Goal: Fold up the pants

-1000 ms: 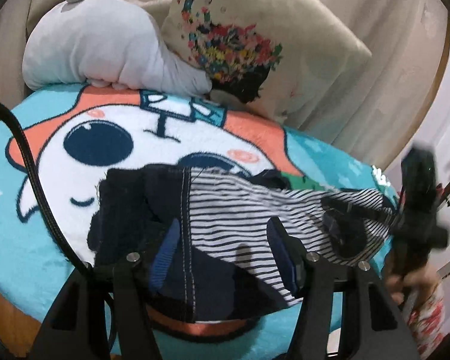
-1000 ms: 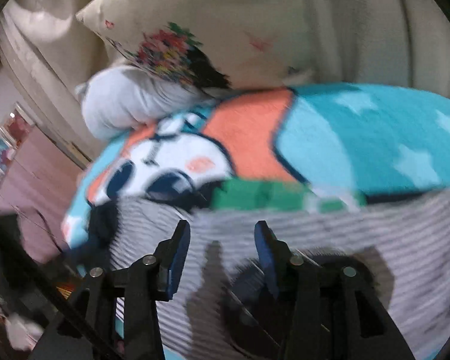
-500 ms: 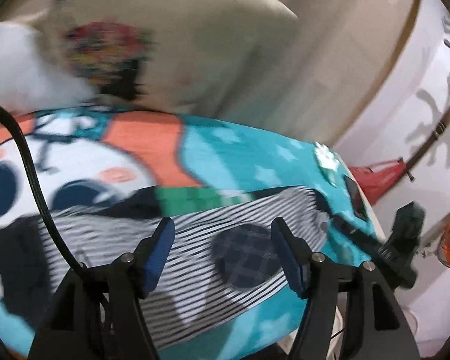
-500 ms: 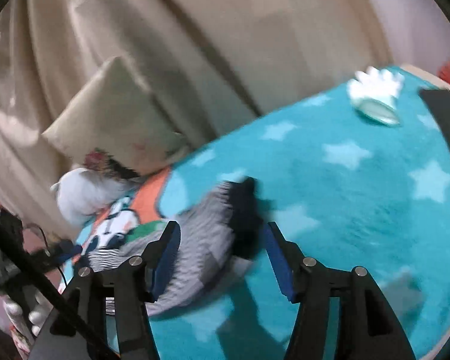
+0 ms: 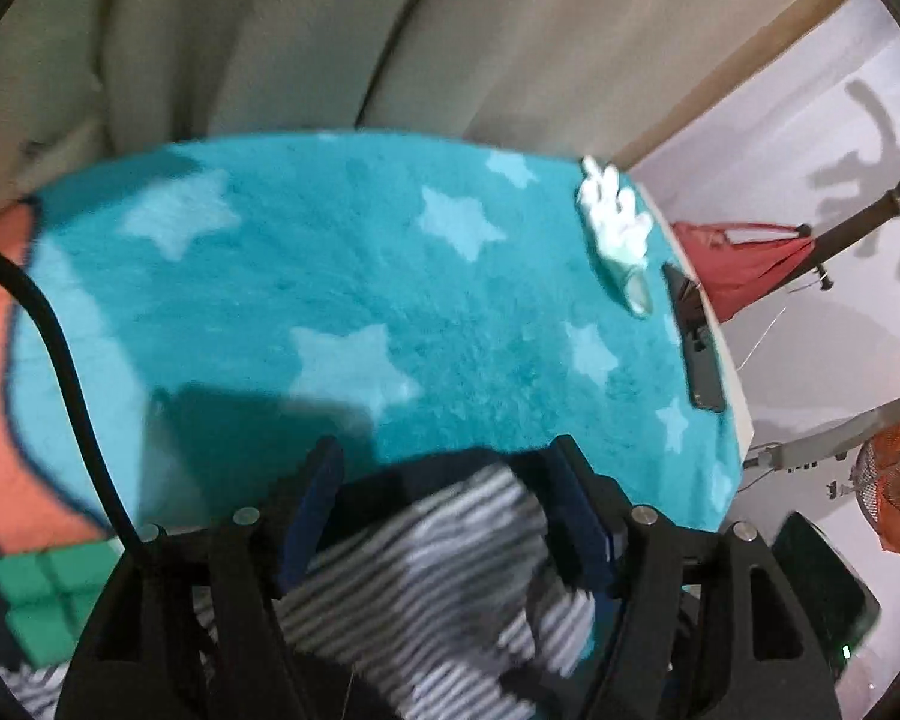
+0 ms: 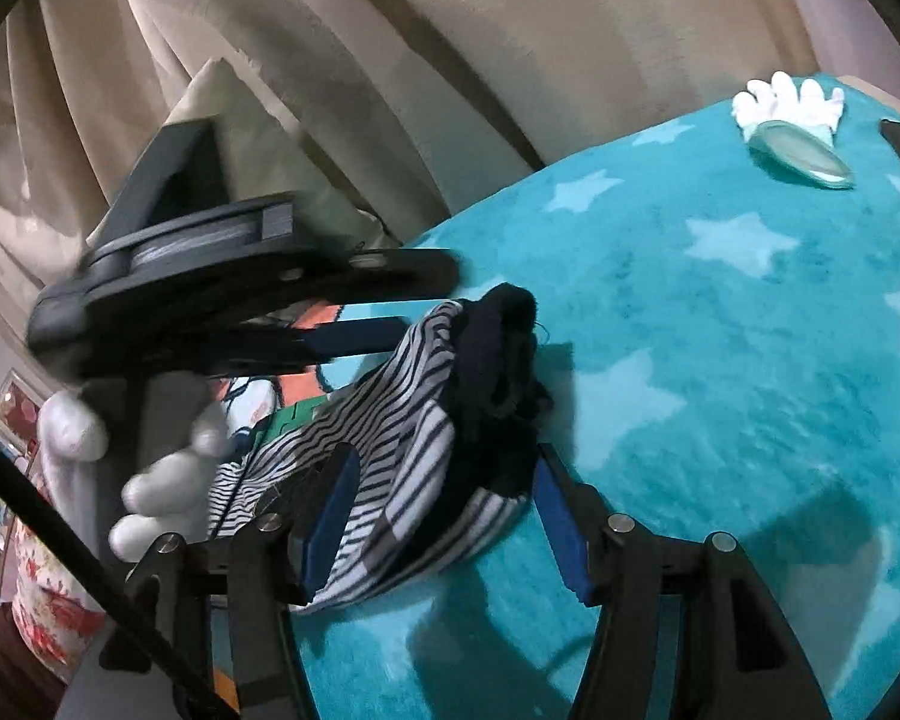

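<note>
The pants (image 6: 402,450) are white with dark stripes and navy cuffs, bunched on a teal star blanket (image 6: 720,330). In the right wrist view my right gripper (image 6: 444,510) is open, its blue pads on either side of the bunched leg end. My left gripper (image 6: 390,330), held by a white-gloved hand, reaches in from the left above the pants. In the left wrist view the left gripper (image 5: 444,510) is open with the striped cloth (image 5: 426,588) between and under its fingers.
A white glove with a clear lid-like object (image 5: 621,252) and a dark phone (image 5: 696,342) lie near the blanket's right edge. Beige curtain behind. A cushion (image 6: 240,138) at the left. A red bag (image 5: 744,264) and a stand beyond the edge.
Both grippers swung right along the pants to the leg end. The left gripper came close to the right one, and the leg end is now bunched up between them.
</note>
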`<state>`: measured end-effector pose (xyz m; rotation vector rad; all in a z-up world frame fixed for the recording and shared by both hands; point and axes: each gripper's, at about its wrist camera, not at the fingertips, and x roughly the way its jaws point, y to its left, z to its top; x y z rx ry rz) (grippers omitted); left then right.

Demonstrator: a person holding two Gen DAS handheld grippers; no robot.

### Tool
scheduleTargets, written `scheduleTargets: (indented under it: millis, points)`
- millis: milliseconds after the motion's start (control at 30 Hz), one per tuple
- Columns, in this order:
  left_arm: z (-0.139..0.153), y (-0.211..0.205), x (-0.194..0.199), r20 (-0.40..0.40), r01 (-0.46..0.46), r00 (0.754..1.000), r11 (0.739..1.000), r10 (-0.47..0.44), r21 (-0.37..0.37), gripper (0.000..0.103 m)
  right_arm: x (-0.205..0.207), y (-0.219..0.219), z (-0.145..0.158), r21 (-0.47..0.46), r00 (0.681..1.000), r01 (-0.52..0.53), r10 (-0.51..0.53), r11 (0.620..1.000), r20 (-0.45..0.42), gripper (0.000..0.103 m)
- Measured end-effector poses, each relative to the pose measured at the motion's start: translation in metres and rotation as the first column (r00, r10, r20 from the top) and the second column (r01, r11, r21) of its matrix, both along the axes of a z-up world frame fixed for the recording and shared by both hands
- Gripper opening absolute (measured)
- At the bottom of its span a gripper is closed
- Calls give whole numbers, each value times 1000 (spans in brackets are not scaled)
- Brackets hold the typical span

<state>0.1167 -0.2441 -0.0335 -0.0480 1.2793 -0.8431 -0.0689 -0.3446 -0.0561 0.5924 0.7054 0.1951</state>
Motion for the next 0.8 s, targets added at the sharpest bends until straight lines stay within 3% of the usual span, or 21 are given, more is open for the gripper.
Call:
scheduleTargets:
  millis: [100, 133, 167, 200, 267, 333, 500, 600, 633, 700, 800]
  points:
    - [-11, -12, -3, 9, 41, 999, 998, -42, 39, 68, 6, 3, -2, -4, 1000, 6, -6, 1000, 6, 61]
    - [-9, -13, -7, 23, 66, 998, 997, -67, 37, 62, 7, 4, -3, -7, 1000, 10, -10, 1000, 10, 49]
    - [-10, -13, -10, 6, 95, 995, 995, -95, 26, 32, 8, 3, -4, -10, 1000, 18, -18, 1000, 12, 39]
    - [-10, -13, -12, -6, 113, 994, 993, -112, 27, 24, 8, 1, -5, -6, 1000, 18, -18, 1000, 11, 27]
    - [-3, -8, -19, 56, 115, 992, 993, -116, 30, 23, 11, 1, -4, 23, 1000, 1, -2, 1000, 26, 22]
    - [4, 2, -20, 66, 87, 994, 996, -87, -2, 23, 10, 5, 2, 6, 999, -6, 6, 1000, 48, 21]
    - [29, 50, -22, 97, -24, 995, 995, 34, -101, 23, 12, 31, 29, -55, 992, -61, 67, 997, 108, 21]
    - [41, 96, -29, 128, -113, 983, 983, 132, -146, 24, 17, 58, 43, -101, 980, -132, 145, 986, 134, 21]
    - [41, 105, -31, 128, -142, 978, 977, 163, -156, 26, 18, 69, 45, -119, 975, -159, 175, 980, 139, 22]
    - [41, 139, -36, 111, -226, 963, 959, 247, -174, 42, 23, 98, 47, -167, 961, -219, 242, 961, 134, 25]
    - [40, 187, -51, 93, -325, 934, 929, 345, -178, 47, 35, 133, 34, -187, 937, -322, 341, 928, 75, 46]
